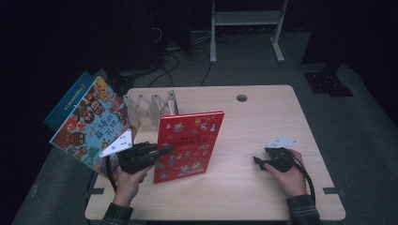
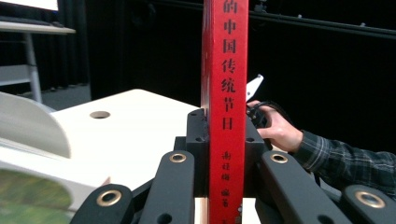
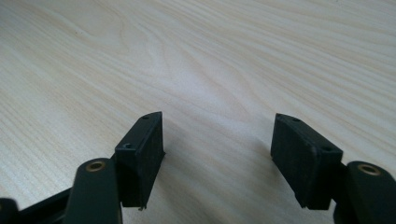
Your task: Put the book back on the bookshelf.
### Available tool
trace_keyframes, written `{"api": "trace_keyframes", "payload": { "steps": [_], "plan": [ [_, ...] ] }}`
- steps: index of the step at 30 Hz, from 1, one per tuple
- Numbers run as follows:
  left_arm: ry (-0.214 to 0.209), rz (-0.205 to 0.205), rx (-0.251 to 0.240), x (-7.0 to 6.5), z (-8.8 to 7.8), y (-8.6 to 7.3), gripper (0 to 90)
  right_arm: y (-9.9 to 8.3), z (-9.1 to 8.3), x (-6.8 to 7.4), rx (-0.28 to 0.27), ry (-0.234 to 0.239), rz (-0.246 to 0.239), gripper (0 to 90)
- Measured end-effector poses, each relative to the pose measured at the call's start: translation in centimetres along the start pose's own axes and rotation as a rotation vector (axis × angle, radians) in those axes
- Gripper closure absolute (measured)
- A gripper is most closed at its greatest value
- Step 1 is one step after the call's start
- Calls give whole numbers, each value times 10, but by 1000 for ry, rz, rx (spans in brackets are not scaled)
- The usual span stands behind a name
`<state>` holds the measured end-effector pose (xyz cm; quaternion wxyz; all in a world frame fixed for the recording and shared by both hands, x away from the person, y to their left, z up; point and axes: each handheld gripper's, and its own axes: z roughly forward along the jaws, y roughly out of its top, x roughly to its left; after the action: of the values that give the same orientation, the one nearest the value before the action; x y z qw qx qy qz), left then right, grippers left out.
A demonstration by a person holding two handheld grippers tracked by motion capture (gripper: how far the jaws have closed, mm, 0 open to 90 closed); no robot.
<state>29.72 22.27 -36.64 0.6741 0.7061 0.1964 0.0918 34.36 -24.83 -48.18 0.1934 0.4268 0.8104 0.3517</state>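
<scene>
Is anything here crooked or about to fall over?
Yes. The colourful picture book leans tilted at the table's left edge, hanging partly past it, beside the folding rack. The red book stands upright because the left tool pinches its spine.

— How many books do you count?

— Three. One red book (image 1: 188, 145) stands upright on the table (image 1: 263, 192); one colourful picture book (image 1: 91, 124) and one blue book (image 1: 70, 97) behind it lean at the table's left edge.

— Racks?

— One, a pale folding rack (image 1: 150, 107) behind the red book.

— Grippers?

— Two, one per hand: the left gripper (image 1: 162, 151) and the right gripper (image 1: 257, 161). So two hands as well, and two checked sleeves.

— Tables?

— One near us, with one round hole (image 1: 241, 98) in its top. One pale frame (image 1: 246, 28) stands on the floor farther back.
</scene>
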Motion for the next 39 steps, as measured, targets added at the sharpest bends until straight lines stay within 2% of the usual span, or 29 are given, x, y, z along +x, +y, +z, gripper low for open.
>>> {"api": "trace_keyframes", "payload": {
  "steps": [4, 5, 9, 13, 19, 25, 26, 27, 28, 29, 30, 31, 32, 34, 35, 36, 39],
  "plan": [
    [26, -6, -19, 2, -14, 2, 802, -3, 2, -2, -24, 4, 24, 277],
    [26, -6, -19, 2, -14, 2, 803, -3, 2, -2, -24, 4, 25, 265],
    [50, -7, -45, 2, -33, 4, 803, -2, 4, -3, -13, -6, 36, 198],
    [69, -10, -65, 3, -46, 6, 803, -2, 4, -4, -9, -10, 38, 192],
    [132, -10, -111, 5, -78, 10, 802, -2, 4, -4, -11, -14, 46, 191],
    [175, -2, -140, 6, -97, 14, 802, -2, 4, -4, -11, -14, 46, 193],
    [199, -1, -152, 6, -104, 15, 802, -2, 4, -4, -11, -15, 47, 193],
    [199, -1, -152, 6, -104, 15, 802, -2, 4, -4, -11, -15, 46, 193],
    [233, 3, -165, 7, -111, 16, 802, -2, 4, -4, -11, -15, 46, 193],
    [233, 3, -165, 7, -111, 16, 802, -2, 4, -4, -11, -15, 46, 193],
    [267, 1, -174, 7, -115, 16, 802, -2, 4, -4, -11, -15, 47, 194],
    [267, 1, -174, 7, -115, 16, 802, -2, 4, -4, -12, -15, 48, 194],
    [305, 4, -182, 7, -118, 17, 802, -2, 4, -4, -13, -16, 48, 196],
    [351, 12, -180, 7, -120, 17, 802, -2, 4, -4, -13, -17, 50, 197],
    [351, 12, -180, 7, -120, 17, 803, -2, 4, -4, -13, -17, 50, 198],
    [401, 21, -178, 6, -121, 17, 802, -2, 4, -4, -13, -18, 49, 198],
    [465, 37, -171, 6, -120, 19, 802, -2, 4, -4, -13, -18, 50, 198]
  ]
}}
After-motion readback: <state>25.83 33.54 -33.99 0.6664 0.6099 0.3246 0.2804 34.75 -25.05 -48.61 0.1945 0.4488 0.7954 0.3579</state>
